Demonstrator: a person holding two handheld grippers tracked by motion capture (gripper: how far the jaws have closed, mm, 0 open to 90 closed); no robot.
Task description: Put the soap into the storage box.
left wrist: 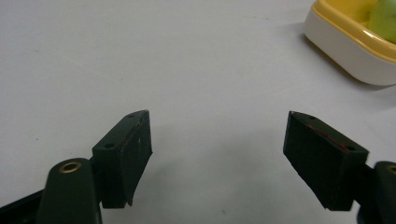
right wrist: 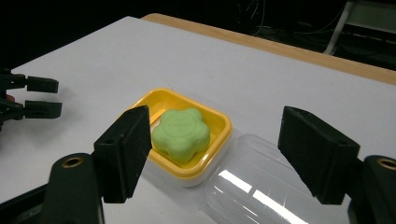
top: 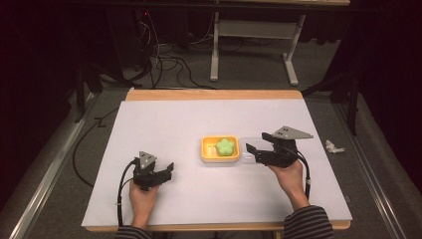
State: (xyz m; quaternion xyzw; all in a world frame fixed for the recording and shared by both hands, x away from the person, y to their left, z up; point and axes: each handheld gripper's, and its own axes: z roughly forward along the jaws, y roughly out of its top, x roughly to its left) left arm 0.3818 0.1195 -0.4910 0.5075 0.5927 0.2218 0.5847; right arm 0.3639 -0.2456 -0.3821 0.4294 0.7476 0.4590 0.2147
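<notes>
A yellow soap dish [top: 206, 149] sits near the middle of the white-covered table and holds a green flower-shaped soap [top: 225, 146]. A clear plastic lid [top: 245, 151] lies against the dish's right side. My right gripper [top: 258, 142] hovers over that lid, open; in the right gripper view its jaws [right wrist: 215, 116] stand wide apart, with the soap [right wrist: 180, 133], the dish [right wrist: 219, 126] and the lid [right wrist: 252, 186] beyond and below them, touching none. My left gripper [top: 169, 170] rests at the front left, open [left wrist: 217, 119] over bare table, with the dish's corner [left wrist: 345, 51] at upper right.
A small crumpled white scrap [top: 334, 146] lies just off the table's right side. The wooden far edge [top: 214, 94] borders the white sheet. Another table's legs [top: 215, 50] and cables [top: 169, 62] stand on the floor behind.
</notes>
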